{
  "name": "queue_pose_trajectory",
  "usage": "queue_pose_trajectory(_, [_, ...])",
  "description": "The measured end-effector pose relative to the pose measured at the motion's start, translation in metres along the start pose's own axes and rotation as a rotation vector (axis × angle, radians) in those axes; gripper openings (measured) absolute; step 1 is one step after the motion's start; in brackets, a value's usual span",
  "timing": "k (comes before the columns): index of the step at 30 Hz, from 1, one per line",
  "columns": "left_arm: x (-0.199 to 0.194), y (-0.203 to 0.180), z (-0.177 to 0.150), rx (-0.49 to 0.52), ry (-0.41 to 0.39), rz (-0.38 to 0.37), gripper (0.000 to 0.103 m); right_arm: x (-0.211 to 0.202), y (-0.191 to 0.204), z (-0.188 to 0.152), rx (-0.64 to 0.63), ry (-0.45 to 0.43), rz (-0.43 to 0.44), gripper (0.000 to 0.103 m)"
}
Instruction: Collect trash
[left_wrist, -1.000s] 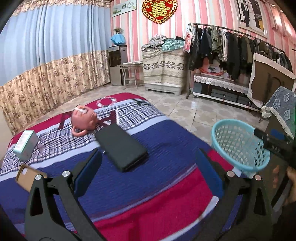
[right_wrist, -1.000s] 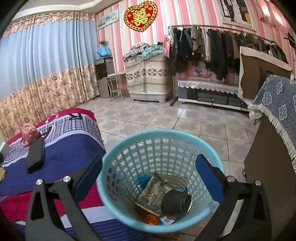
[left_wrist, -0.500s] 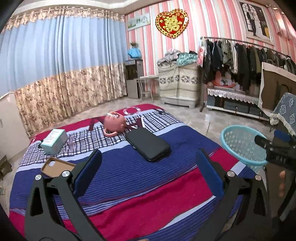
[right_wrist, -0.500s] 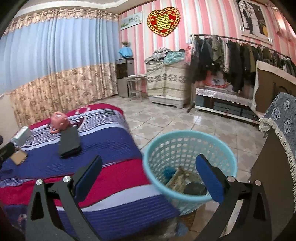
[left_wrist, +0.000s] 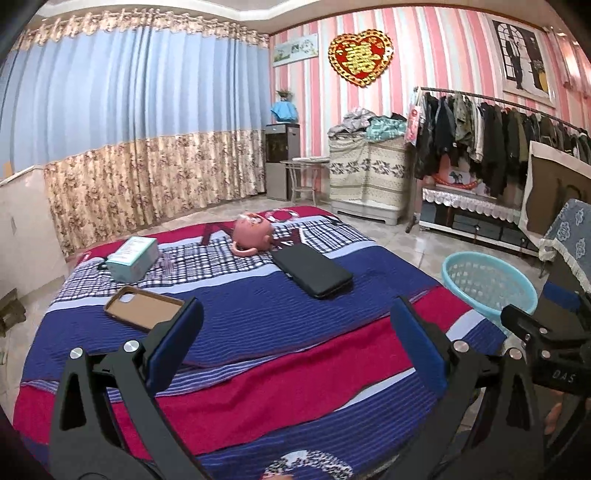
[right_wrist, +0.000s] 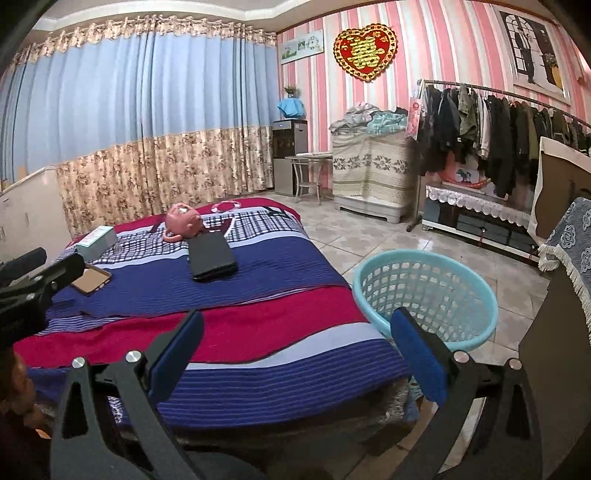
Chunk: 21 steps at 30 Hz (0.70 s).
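A light blue plastic basket (right_wrist: 424, 295) stands on the tiled floor by the bed's right corner; it also shows in the left wrist view (left_wrist: 487, 284). Its contents are hidden from here. My left gripper (left_wrist: 295, 343) is open and empty above the near part of the bed. My right gripper (right_wrist: 295, 347) is open and empty above the bed's near right corner, with the basket just beyond its right finger (right_wrist: 421, 354). On the bed (left_wrist: 258, 369) lie a brown phone case (left_wrist: 144, 306), a teal box (left_wrist: 133, 256), a black flat case (left_wrist: 312, 269) and a pink pot-shaped item (left_wrist: 253, 236).
A clothes rack (right_wrist: 498, 122) and a low cabinet (right_wrist: 476, 218) line the far right wall. A dark cabinet with a blue fringed cloth (right_wrist: 569, 240) stands right of the basket. Curtains (left_wrist: 129, 147) cover the left wall. Tiled floor (right_wrist: 369, 236) lies beyond the bed.
Both grippers have pulled back and up from the bed and basket. The basket's inside, seen from above a second ago with wrappers in it, is now out of sight.
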<state>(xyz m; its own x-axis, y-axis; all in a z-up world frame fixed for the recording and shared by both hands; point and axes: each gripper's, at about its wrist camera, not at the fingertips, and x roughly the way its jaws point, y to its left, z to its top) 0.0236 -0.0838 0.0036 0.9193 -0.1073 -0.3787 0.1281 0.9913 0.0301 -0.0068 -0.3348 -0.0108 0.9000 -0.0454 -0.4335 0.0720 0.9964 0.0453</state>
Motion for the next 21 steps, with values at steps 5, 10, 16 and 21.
queue_pose_trajectory(5, [-0.005,0.012,-0.003,-0.032,-0.001,0.014,0.098,-0.01,0.01,-0.006,-0.028,-0.025,0.003,0.098])
queue_pose_trajectory(10, [-0.007,0.015,-0.006,-0.043,-0.006,0.027,0.098,-0.015,0.009,-0.006,-0.03,-0.044,0.018,0.098])
queue_pose_trajectory(16, [-0.003,0.012,-0.008,-0.036,-0.001,0.026,0.098,-0.015,0.004,-0.006,-0.018,-0.057,0.024,0.098])
queue_pose_trajectory(21, [-0.003,0.012,-0.008,-0.037,0.002,0.027,0.098,-0.012,0.006,-0.007,-0.021,-0.051,0.025,0.098])
